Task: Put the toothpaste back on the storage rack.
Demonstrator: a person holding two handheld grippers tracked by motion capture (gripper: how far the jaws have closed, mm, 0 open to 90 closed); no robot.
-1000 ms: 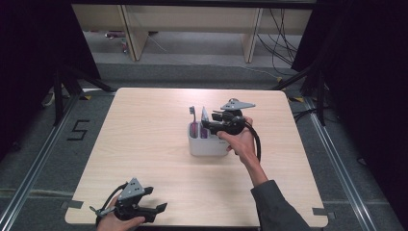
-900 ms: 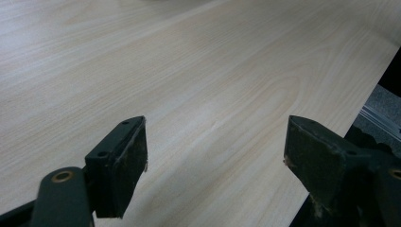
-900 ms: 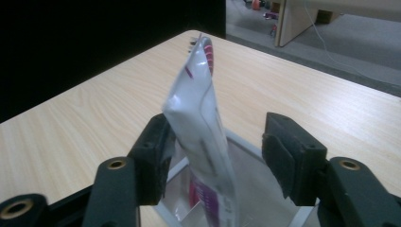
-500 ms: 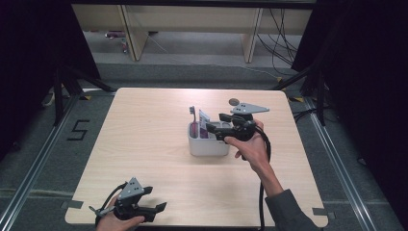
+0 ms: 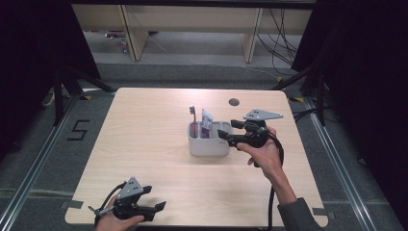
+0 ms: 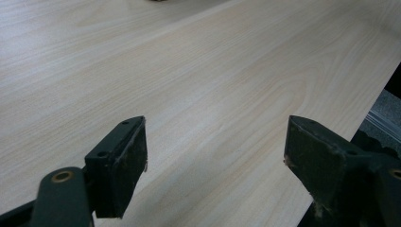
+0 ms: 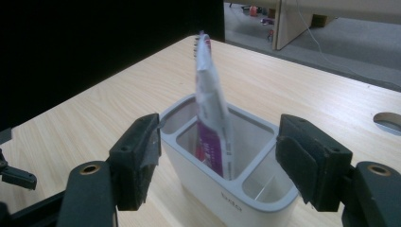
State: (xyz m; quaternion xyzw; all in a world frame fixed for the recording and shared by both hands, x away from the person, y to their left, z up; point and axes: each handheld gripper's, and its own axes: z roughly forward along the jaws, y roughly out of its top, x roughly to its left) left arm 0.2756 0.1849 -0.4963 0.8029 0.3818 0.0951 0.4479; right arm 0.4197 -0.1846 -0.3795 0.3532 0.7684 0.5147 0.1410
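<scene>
At the near left corner of the worktop (image 5: 144,144), the left tongs (image 5: 161,206) lie low in the person's left hand (image 5: 113,222), pointing to the right along the front edge. In the left gripper view their jaws stand wide apart with bare pale wood between them, and the worktop's edge drops away just past the right-hand jaw.

Further left on the floor, a "5" marking (image 5: 78,130) sits beside the worktop, and black frame legs (image 5: 67,79) stand at the far left corner.

Near the middle, slightly right, stands a white holder (image 5: 208,144) with several compartments. A toothbrush (image 5: 193,120) rises upright from its left compartment, bristles at the top. Just right of it a toothpaste tube (image 5: 207,126), white above and purple below, stands in the middle compartment, leaning a little; in the right gripper view (image 7: 211,118) it stands straight ahead between the two jaws. The right-end compartment looks empty.

The right tongs (image 5: 226,131) are held by the right hand (image 5: 263,153) just at the holder's right end, pointing left at it. Their jaws have just been opening and now stand wide, with the holder's end ahead between them but the pads not pressing on it.

Behind them a round hole (image 5: 234,102) sits in the worktop. Cables (image 5: 281,43) trail on the floor beyond, by wooden shelving (image 5: 192,19).
</scene>
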